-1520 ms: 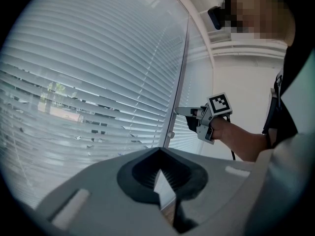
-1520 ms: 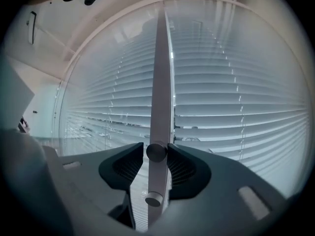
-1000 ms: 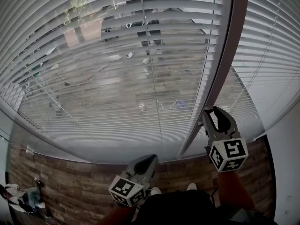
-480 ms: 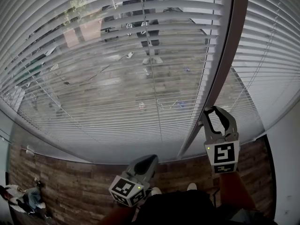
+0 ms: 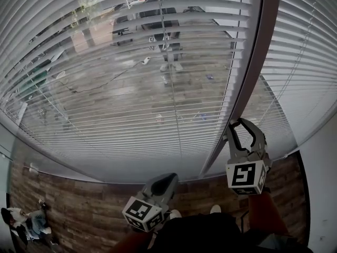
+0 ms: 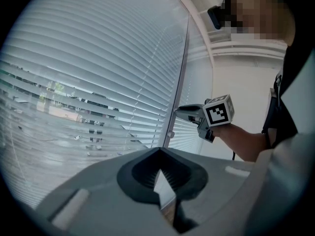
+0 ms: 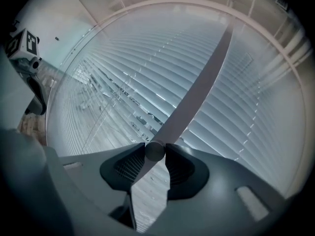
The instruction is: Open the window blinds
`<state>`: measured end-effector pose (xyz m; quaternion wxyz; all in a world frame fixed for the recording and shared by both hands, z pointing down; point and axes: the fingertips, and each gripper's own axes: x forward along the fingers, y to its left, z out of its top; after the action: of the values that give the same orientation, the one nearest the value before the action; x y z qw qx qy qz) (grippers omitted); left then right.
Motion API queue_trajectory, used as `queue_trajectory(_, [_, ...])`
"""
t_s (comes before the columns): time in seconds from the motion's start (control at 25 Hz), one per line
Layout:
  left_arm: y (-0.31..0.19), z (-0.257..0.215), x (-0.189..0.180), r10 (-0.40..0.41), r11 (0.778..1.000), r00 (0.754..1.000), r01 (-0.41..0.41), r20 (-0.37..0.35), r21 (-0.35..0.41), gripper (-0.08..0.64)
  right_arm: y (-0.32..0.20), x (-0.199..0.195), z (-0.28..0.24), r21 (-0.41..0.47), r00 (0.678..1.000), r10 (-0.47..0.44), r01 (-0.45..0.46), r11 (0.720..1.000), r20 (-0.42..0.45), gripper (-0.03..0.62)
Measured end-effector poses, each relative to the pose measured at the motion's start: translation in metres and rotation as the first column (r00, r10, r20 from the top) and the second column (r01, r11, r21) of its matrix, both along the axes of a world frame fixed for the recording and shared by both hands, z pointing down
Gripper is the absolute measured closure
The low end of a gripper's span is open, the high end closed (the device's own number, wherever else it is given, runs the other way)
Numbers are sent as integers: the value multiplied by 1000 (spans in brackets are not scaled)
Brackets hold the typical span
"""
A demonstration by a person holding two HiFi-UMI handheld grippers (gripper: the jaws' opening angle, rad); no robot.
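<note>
White slatted blinds cover the window and fill most of the head view. Their slats stand partly tilted, so the yard outside shows through. A long brownish tilt wand hangs in front of them. My right gripper is shut on the wand near its lower end. In the right gripper view the wand's round section sits pinched between the pads of the right gripper. My left gripper hangs low by my body, shut and empty, away from the blinds. It looks toward the right gripper.
A second blind with a thin pull cord hangs to the right of the wand. A white wall stands at the far right. Below is wood-plank floor, with some small things lying at the lower left.
My right gripper has rolled about its own axis on the wand, so its marker cube shows a different face. The slats let a bit more of the outside through. The left gripper has stayed put.
</note>
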<state>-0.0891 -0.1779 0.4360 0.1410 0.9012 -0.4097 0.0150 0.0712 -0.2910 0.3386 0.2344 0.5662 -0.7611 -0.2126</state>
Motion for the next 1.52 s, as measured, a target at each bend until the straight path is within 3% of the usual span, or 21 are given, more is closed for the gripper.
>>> queue_trajectory(0.16, [4, -2, -2, 2, 1000, 1000, -2, -1, 0, 558, 7, -1, -14, -3, 969, -54, 56, 998, 243, 417])
queue_trajectory(0.24, [4, -4, -3, 2, 1000, 1000, -2, 0, -2, 559, 8, 6, -13, -44, 917, -55, 79, 996, 394, 417])
queue_trajectory(0.36, [12, -13, -4, 5, 1000, 1000, -5, -5, -3, 559, 11, 8, -13, -129, 809, -25, 123, 984, 587, 414])
queue_trajectory(0.44, [9, -12, -2, 5, 1000, 1000, -5, -4, -3, 559, 8, 8, -7, -158, 761, -16, 155, 975, 648, 414])
queue_trajectory(0.52, [3, -4, 1, 6, 1000, 1000, -6, 0, -4, 559, 1, 9, 2, -154, 750, -21, 162, 975, 661, 414])
queue_trajectory(0.72, [15, -14, -7, 5, 1000, 1000, -5, 3, -9, 558, 13, 3, -9, -143, 765, -17, 142, 980, 644, 421])
queue_trajectory(0.96, [8, -8, -7, -2, 1000, 1000, 2, 5, -2, 558, 4, 6, -5, -132, 827, -24, 118, 984, 561, 436])
queue_trajectory(1.28, [-2, 3, -2, -3, 1000, 1000, 3, 1, 3, 558, -5, 8, 5, -86, 959, -26, 52, 995, 281, 437])
queue_trajectory(1.52, [0, 2, -3, -7, 1000, 1000, 7, 2, -3, 558, -4, 5, 3, -41, 995, -10, 15, 999, 103, 439])
